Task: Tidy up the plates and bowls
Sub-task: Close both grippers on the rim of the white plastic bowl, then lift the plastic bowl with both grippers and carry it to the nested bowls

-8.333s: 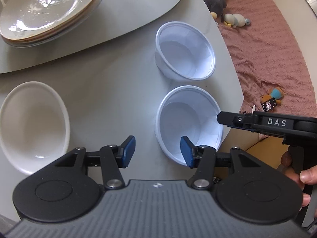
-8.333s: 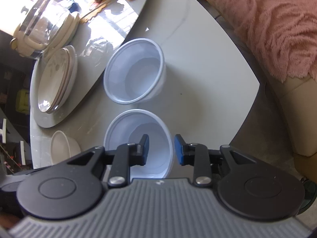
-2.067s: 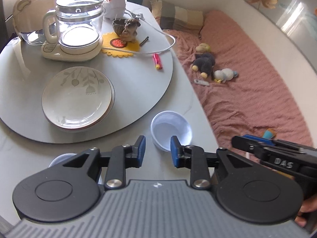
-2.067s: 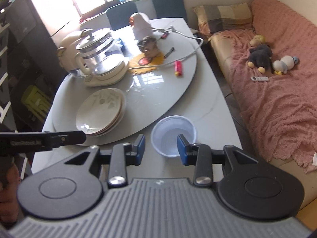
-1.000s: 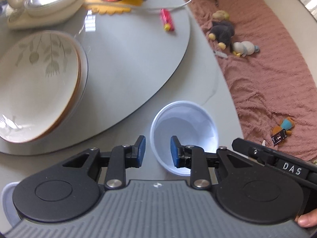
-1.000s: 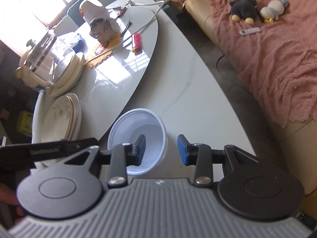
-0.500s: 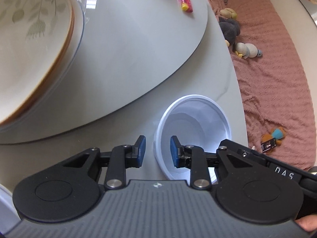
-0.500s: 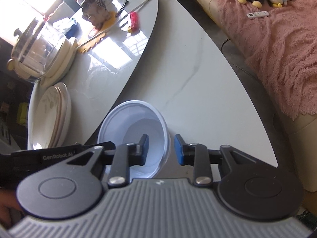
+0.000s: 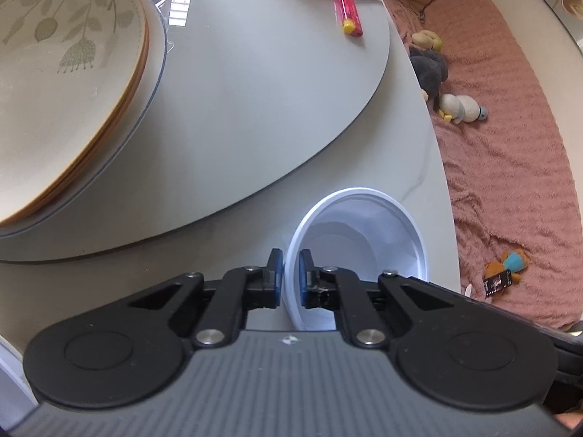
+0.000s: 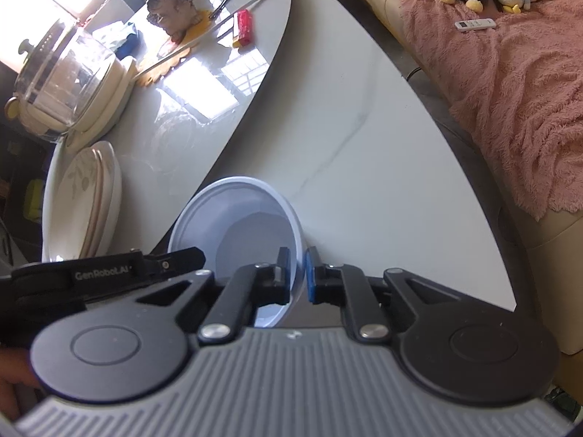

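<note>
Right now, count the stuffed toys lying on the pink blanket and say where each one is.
4: a tan toy farthest along the blanket, a dark grey one beside it, a pale one next, and an orange and teal one nearest. Others may lie outside the view.

left wrist: rides behind left tool (image 9: 289, 273), tilts steeply down, close over desk (image 9: 255, 116) | right wrist: same from right tool (image 10: 298, 273), other side | shared: bowl (image 9: 364, 240) (image 10: 247, 233), plates (image 9: 65, 83) (image 10: 87, 196), sofa (image 9: 510, 138) (image 10: 510, 73)
</note>
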A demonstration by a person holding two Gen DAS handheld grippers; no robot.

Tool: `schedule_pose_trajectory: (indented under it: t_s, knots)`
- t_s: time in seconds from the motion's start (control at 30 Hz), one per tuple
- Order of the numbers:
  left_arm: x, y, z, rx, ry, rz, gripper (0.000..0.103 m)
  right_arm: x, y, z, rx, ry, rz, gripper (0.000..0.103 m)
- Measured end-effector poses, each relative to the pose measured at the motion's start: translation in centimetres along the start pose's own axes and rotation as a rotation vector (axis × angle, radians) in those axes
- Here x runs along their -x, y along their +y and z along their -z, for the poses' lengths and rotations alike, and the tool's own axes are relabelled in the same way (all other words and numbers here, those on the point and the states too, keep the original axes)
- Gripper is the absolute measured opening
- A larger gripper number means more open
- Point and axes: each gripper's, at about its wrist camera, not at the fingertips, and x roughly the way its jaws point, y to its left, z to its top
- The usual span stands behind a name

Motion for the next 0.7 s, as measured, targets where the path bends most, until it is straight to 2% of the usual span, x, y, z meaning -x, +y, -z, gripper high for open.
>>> schedule_pose_trajectory:
  t_s: [0.33, 0.53, 0.7]
  knots:
    - [3.1, 0.4, 0.5, 0.000, -0.017, 0.018, 0.008, 2.8, 2.1, 1.6, 0.007, -0.003, -0.015, 0.011]
    - [6.7, 0.0, 1.6, -0.036, -0.025, 0.046, 0.008, 5.7, 3.5, 2.6, 0.041, -0.012, -0.003, 0.011]
    - [9.9, 0.4, 2.7, -0.029, -0.034, 0.062, 0.008, 8.4, 4.7, 3.6, 0.054, -0.015, -0.029, 0.011]
